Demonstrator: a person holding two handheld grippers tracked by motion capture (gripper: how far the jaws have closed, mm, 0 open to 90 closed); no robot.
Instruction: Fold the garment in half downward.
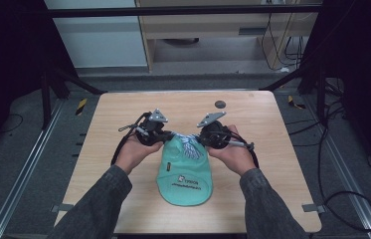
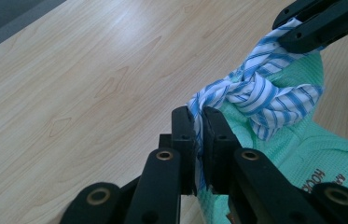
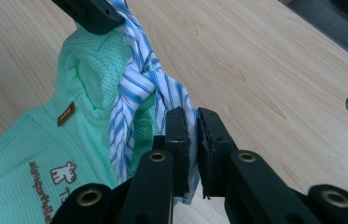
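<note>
High view: left gripper [image 1: 159,134] and right gripper [image 1: 204,135] meet at the far end of the green garment [image 1: 185,177] lying mid-counter [image 1: 123,114], each with fingers clenched on an end of its knotted striped tie [image 2: 255,91]. Likely risks — thin fabric slipping from the fingers under an uneven pull, or the knot jamming tighter and dragging the garment.
</note>
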